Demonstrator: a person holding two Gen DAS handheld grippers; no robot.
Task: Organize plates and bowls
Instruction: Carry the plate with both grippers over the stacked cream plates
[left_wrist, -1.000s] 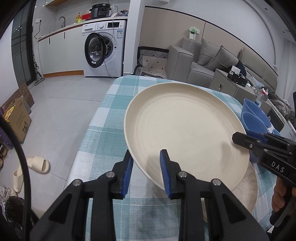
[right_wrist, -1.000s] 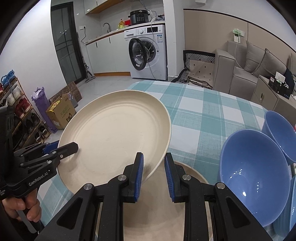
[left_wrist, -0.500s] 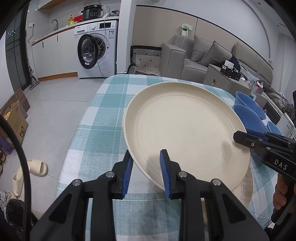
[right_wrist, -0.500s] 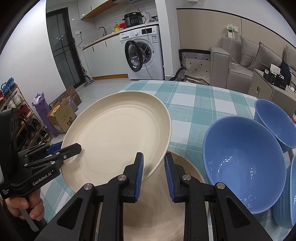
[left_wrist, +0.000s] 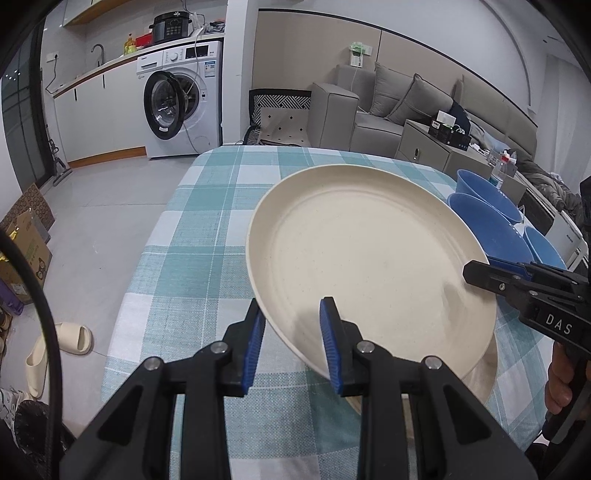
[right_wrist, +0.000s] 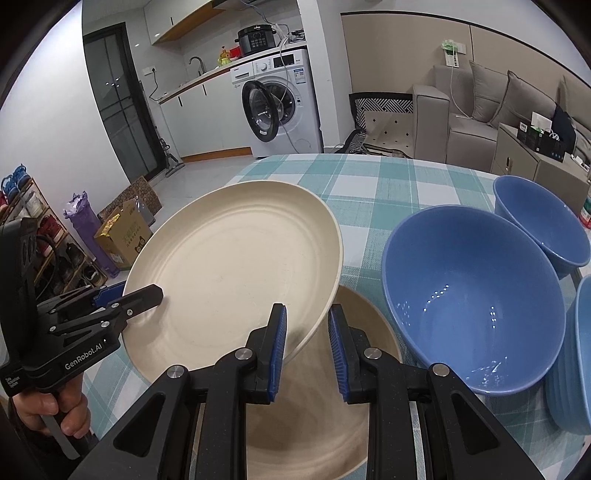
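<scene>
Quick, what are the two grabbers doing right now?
Left gripper: shut on the cream plate.
Right gripper: shut on the same plate's other edge.

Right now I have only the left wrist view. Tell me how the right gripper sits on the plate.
Observer: The right gripper is shut on the cream plate, with the rim pinched between its blue pads.
Operator: Report what lies under that grip.
Observer: A second plate lies flat on the checked tablecloth. The held one is tilted above it.
Operator: Describe the bowl nearest it.
Observer: The large blue bowl is empty and stands just beside the second plate. I cannot tell if they touch.
</scene>
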